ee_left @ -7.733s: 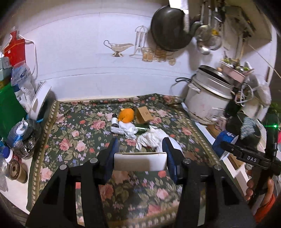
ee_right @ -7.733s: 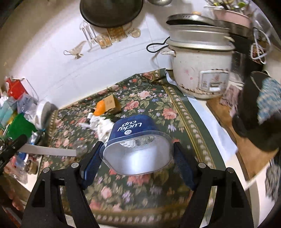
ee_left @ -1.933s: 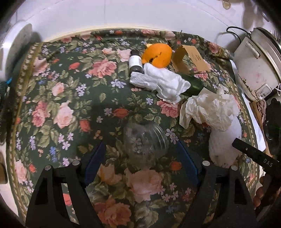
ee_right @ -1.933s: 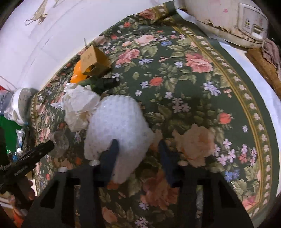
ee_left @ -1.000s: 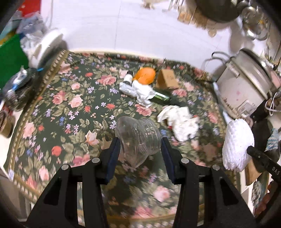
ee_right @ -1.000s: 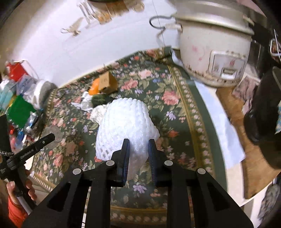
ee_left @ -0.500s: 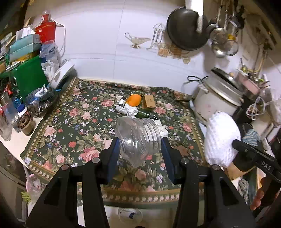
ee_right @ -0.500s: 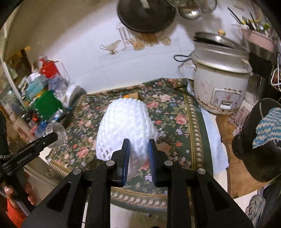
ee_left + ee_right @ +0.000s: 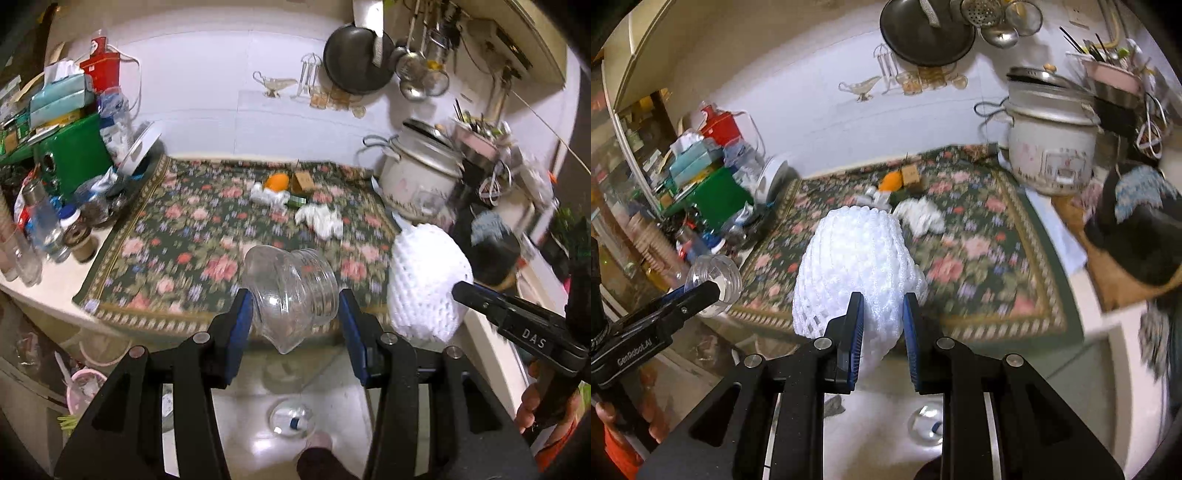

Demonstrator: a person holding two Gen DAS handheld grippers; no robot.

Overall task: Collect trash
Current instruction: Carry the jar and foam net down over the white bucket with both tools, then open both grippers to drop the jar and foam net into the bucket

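Left gripper [image 9: 295, 321]: jaws clamped on one clear plastic bottle [image 9: 291, 291], held in front of the surface edge. Right gripper [image 9: 882, 332]: jaws pinched on one white foam fruit net [image 9: 857, 273]. Floral cloth [image 9: 177, 236] carries two crumpled tissues [image 9: 321, 219], one orange peel [image 9: 277, 181], one cardboard box [image 9: 302, 180].

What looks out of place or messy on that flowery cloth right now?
A small heap of litter sits near the back of the floral cloth: crumpled white tissue, an orange piece that may be peel, a small cardboard box and a dark green bottle lying on its side. They look discarded, not stored.
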